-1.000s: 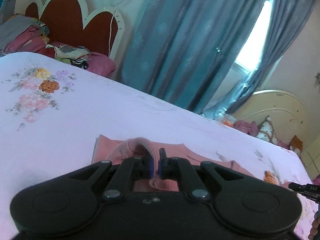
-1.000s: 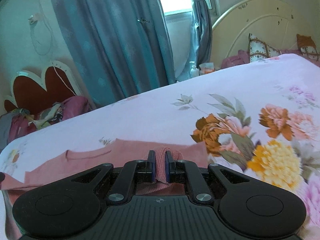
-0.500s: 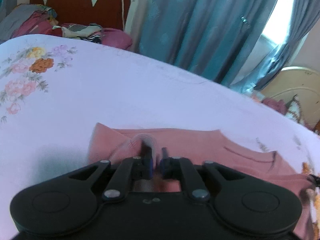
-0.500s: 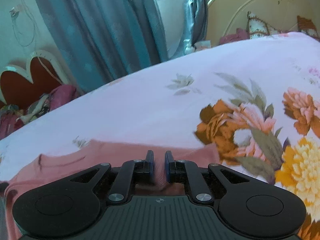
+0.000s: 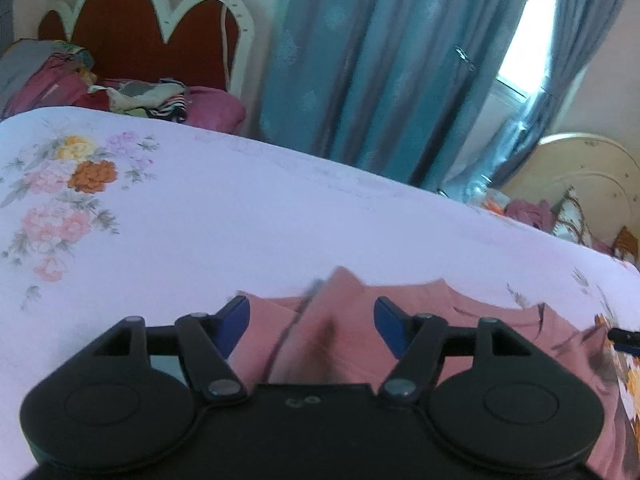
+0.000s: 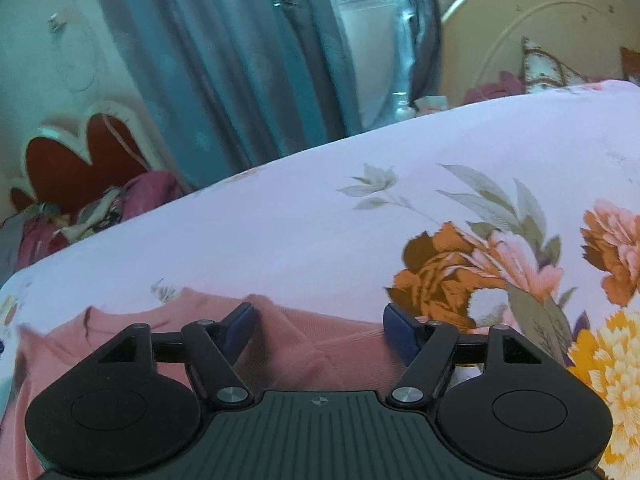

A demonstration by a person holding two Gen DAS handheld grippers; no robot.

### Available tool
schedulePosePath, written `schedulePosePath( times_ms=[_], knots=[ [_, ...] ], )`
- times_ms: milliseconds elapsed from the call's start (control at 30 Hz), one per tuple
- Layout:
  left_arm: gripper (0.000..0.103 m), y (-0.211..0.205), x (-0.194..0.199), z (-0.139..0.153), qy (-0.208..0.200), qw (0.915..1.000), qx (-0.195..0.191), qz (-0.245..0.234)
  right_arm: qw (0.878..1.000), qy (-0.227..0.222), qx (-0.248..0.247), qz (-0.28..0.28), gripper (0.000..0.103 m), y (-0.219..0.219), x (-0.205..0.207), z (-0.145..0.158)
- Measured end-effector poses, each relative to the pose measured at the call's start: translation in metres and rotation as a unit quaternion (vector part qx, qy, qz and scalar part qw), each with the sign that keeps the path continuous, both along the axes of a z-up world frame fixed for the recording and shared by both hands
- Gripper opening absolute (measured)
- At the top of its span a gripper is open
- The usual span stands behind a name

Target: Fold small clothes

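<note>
Now a floral bedsheet (image 6: 360, 216) carries a pink garment (image 5: 348, 336) at its near edge, teal curtains (image 5: 360, 60) behind; left gripper (image 5: 312, 320) and right gripper (image 6: 318, 326), jaws just parted, straddle its folds untouched.

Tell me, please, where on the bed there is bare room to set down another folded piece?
The widest free patch is the plain sheet beyond the pink garment, between the small flower print and the far bed edge by the curtains. It is crowded near the clothes heap and around both open claws.
</note>
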State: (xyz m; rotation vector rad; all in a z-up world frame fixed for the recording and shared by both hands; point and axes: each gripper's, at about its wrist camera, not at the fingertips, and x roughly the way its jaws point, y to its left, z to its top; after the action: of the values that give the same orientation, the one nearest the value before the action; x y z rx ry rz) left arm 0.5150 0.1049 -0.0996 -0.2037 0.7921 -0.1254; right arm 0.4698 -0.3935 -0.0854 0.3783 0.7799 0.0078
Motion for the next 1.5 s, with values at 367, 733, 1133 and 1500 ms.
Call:
schedulePosePath(
  times_ms=[367,733,1133,1500],
  knots=[
    [0.05,-0.027,0.023,-0.034,0.028,0.9978,0.044,-0.041,0.997,0.006,-0.042,0.07,0.064,0.019,0.009,-0.014],
    [0.014,-0.026,0.013,-0.035,0.0,0.9951,0.053,-0.084,0.987,0.013,-0.075,0.139,0.013,0.032,0.02,-0.021],
    [0.013,-0.034,0.01,-0.04,-0.043,0.9965,0.072,-0.002,0.999,-0.007,-0.046,0.004,0.007,0.01,0.018,-0.029],
    [0.035,-0.031,0.006,-0.041,-0.025,0.9944,0.103,0.003,0.996,-0.026,-0.082,-0.018,0.008,0.009,0.003,-0.02]
  ],
)
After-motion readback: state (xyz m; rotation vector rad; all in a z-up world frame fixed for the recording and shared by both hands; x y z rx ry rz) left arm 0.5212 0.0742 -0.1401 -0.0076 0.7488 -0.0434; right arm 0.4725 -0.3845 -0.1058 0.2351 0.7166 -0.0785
